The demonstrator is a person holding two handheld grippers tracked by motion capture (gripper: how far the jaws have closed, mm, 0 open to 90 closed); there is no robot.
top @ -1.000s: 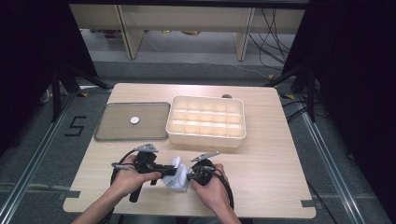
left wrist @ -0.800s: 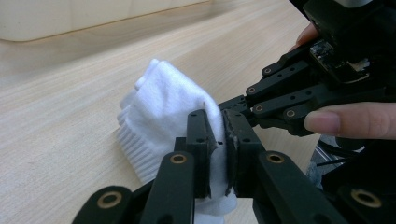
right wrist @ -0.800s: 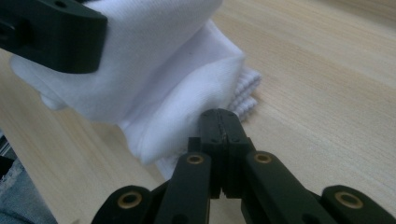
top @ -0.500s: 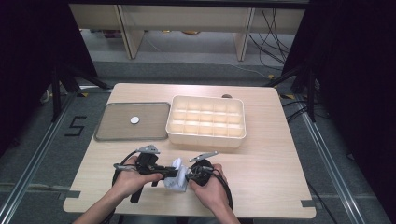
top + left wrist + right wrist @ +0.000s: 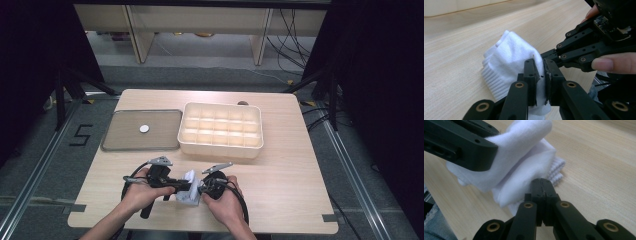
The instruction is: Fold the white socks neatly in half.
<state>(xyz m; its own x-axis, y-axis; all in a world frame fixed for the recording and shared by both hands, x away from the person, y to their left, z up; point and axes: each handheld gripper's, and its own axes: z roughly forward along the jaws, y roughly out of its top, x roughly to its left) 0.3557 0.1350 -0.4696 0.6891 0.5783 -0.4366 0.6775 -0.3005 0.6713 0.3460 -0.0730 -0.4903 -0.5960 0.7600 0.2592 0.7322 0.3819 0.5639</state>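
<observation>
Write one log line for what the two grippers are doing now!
left gripper: shut on white sock | right gripper: shut, beside sock | table: sock near front edge

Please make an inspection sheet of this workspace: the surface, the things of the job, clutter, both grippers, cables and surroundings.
Surface: light wooden table, no spills seen.
Job's things: folded white sock at the near edge, between the two grippers.
Clutter: flat grey tray holding one small white disc; cream compartment box beside it, compartments look empty.
Grippers: left gripper pinches a fold of the sock; right gripper has its jaws together at the sock's edge, whether cloth is between them cannot be told.
Cables: a black cable loops by the right hand; more cables hang behind the table.
Surroundings: grey floor marked with a 5, dark curtains at both sides, shelving behind.
</observation>
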